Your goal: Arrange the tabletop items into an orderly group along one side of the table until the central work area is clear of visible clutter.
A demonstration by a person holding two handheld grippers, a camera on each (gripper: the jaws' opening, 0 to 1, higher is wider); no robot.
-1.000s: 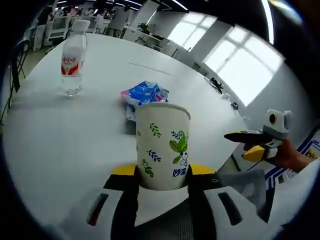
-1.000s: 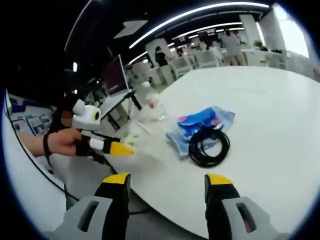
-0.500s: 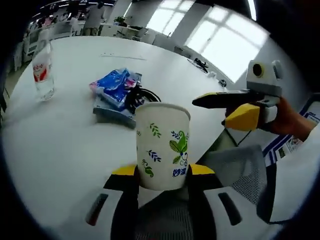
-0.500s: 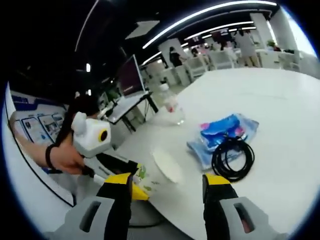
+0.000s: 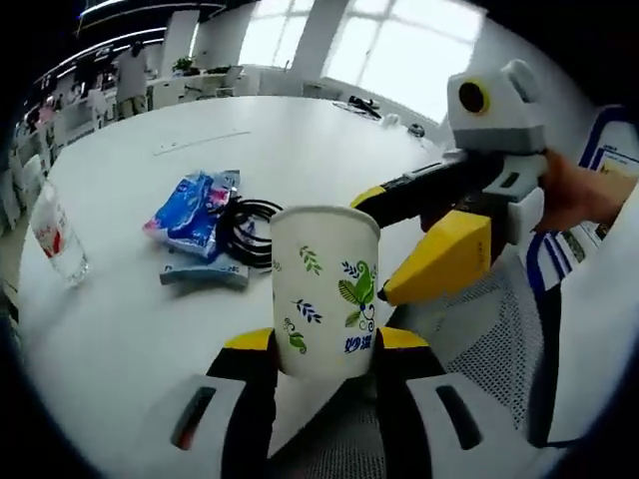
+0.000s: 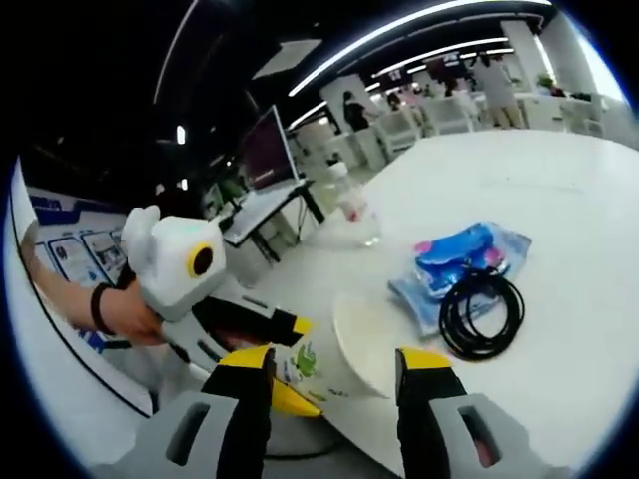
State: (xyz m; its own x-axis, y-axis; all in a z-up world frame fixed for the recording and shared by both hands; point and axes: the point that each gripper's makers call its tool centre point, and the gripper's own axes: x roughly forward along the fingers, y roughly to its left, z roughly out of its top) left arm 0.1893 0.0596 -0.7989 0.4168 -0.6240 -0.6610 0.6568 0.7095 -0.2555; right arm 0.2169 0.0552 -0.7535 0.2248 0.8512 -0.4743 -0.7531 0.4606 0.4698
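Observation:
A white paper cup (image 5: 324, 289) with green leaf print stands upright between the jaws of my left gripper (image 5: 324, 341), which is shut on it. My right gripper (image 5: 384, 244) comes in from the right, open, its yellow-tipped fingers close beside the cup. In the right gripper view my own right gripper (image 6: 329, 371) is open, and the cup (image 6: 357, 344) lies just ahead of it, held by the left gripper (image 6: 300, 364). A blue packet (image 5: 190, 205) lies on the white table (image 5: 120, 329) next to a coiled black cable (image 5: 248, 222). A water bottle (image 5: 55, 235) stands at the left.
The packet (image 6: 464, 259), cable (image 6: 481, 309) and bottle (image 6: 354, 205) sit on the round table (image 6: 589, 259). A mesh chair seat (image 5: 469, 339) is below the table edge. A monitor on a stand (image 6: 265, 150) and more tables and chairs stand behind, with people far off.
Both views have swung. The right gripper has come much closer to the cup held in my left gripper. The packet, cable and bottle have stayed where they were on the table.

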